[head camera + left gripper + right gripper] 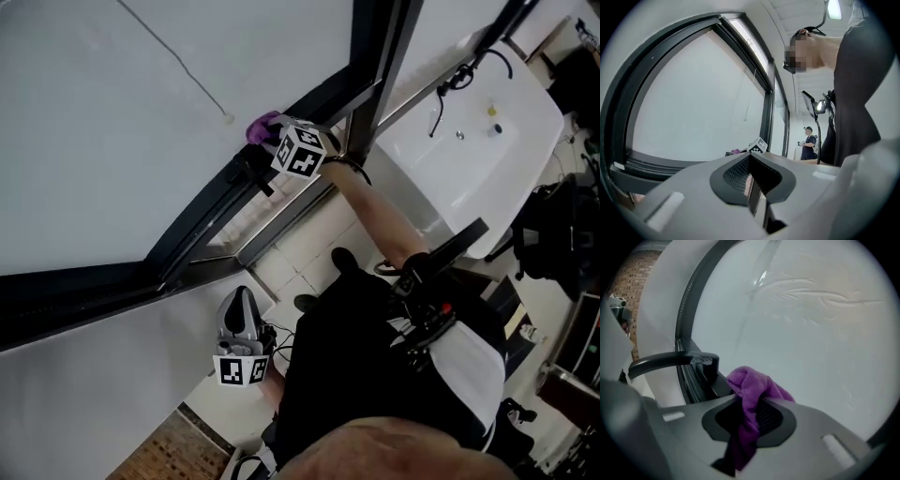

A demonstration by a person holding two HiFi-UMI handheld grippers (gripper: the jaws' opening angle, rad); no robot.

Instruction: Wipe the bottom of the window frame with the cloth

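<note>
right claw [749, 412] grips one purple cloth [751, 384] at window frame [686, 329]; left claw [753, 177] closed

My right gripper [265, 139] sits at the bottom of the window frame [197, 239], with the glass [112, 141] flat ahead like a wall. The handle [670, 361] juts out just beside my cloth [751, 389] and blocks a slide that way. On the other side the upright post [380, 66] stands near. Past the handle the frame runs on bare.

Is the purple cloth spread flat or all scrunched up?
Scrunched up: the cloth bulges in a bunched lump, pinched in the right tool.
</note>
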